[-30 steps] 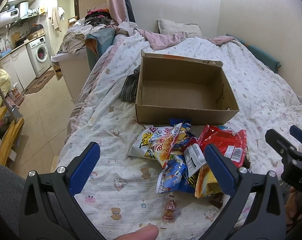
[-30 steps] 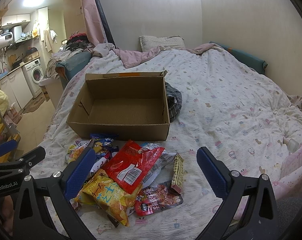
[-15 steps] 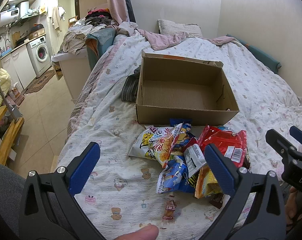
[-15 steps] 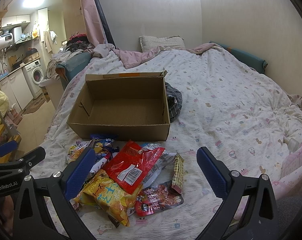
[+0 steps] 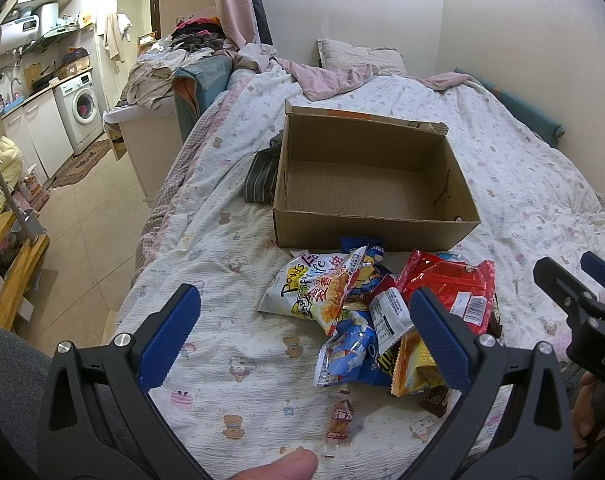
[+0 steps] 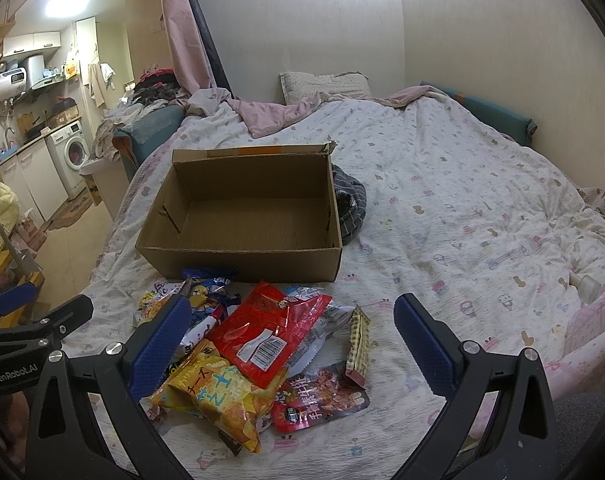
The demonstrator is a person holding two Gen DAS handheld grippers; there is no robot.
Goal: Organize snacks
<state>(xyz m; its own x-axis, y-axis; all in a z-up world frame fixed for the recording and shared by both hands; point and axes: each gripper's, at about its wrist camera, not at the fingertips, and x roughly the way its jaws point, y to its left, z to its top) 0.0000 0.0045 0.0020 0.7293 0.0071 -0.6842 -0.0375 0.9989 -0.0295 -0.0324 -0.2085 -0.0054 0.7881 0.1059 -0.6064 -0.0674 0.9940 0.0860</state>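
So far none of the sorting looks done: the snacks (image 6: 254,356) lie in one loose heap on the bed (image 6: 462,216), near its foot edge and just in front of the cardboard box (image 6: 242,264), whose floor shows bare in both views. On top of the heap sits a red packet (image 6: 268,330) with a barcode label, overlapping a yellow chip bag (image 6: 218,396) on its near side; a white chip bag (image 5: 302,288) and a blue packet (image 5: 348,356) sprawl toward the bed's left edge, a thin wafer bar (image 6: 358,346) lies along the right of the pile, and a dark red jerky pouch (image 6: 322,400) lies at the near right. One small wrapped candy (image 5: 340,420) rests apart from the rest, closer to the foot edge. The left claw (image 5: 302,332) hovers above the bed with its blue pads spread wide and nothing between them, and the right claw (image 6: 290,344) is likewise spread and empty above the heap. Every packet seems left to move, so the work is probably at its very start, with the top red packet the easiest first pick. A dark striped cloth (image 6: 348,208) is bunched against the box's far corner, and a pillow (image 6: 322,84) lies at the head of the bed.
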